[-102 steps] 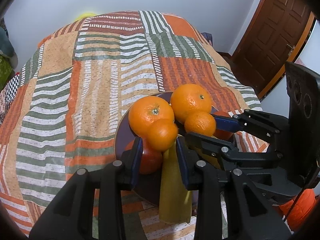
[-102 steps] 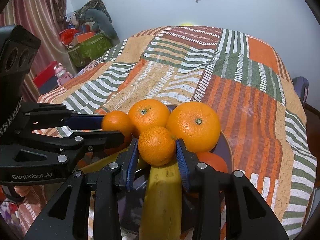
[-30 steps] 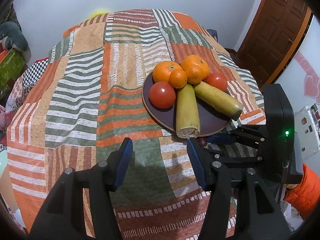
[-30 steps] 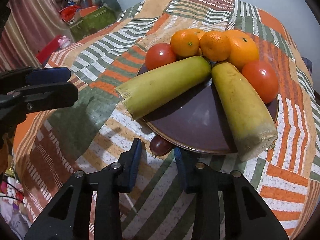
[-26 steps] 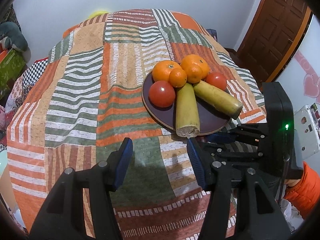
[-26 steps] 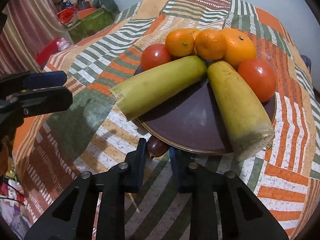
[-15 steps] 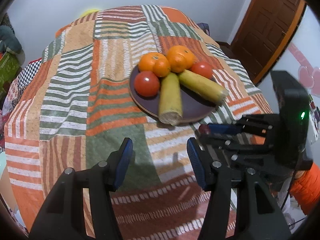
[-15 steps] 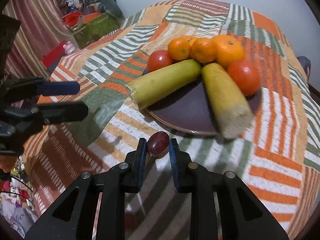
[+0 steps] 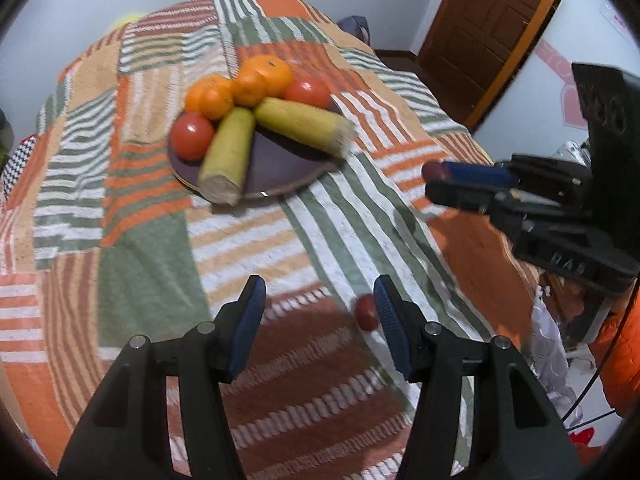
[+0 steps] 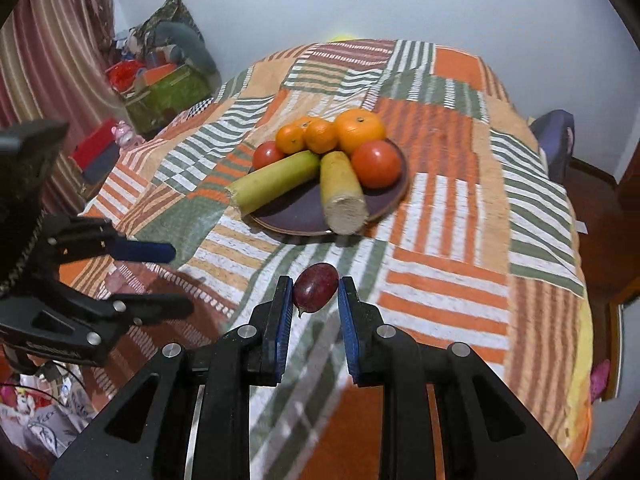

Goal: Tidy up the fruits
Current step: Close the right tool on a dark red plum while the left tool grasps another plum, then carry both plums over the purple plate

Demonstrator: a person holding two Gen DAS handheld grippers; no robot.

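A dark round plate (image 10: 384, 200) on the patchwork bedspread holds several oranges (image 10: 359, 130), two red tomatoes (image 10: 376, 163) and two long yellow-green fruits (image 10: 342, 194); it also shows in the left wrist view (image 9: 280, 168). My right gripper (image 10: 314, 294) is shut on a small dark purple fruit (image 10: 315, 282), lifted in front of the plate. It shows in the left wrist view (image 9: 434, 180) with the fruit (image 9: 432, 170) at its tip. My left gripper (image 9: 318, 312) is open and empty, low over the bedspread. A small red fruit (image 9: 366, 312) lies by its right finger.
The bedspread (image 9: 140, 208) covers a bed. A brown door (image 9: 492, 28) stands at the right. Boxes and toys (image 10: 160, 88) lie on the floor at the left. A blue chair (image 10: 554, 140) is beside the bed's right side.
My right gripper shut on the purple fruit near the plate's rim and lifted it back and away. My left gripper pulled back from the plate, and a small red fruit came into view.
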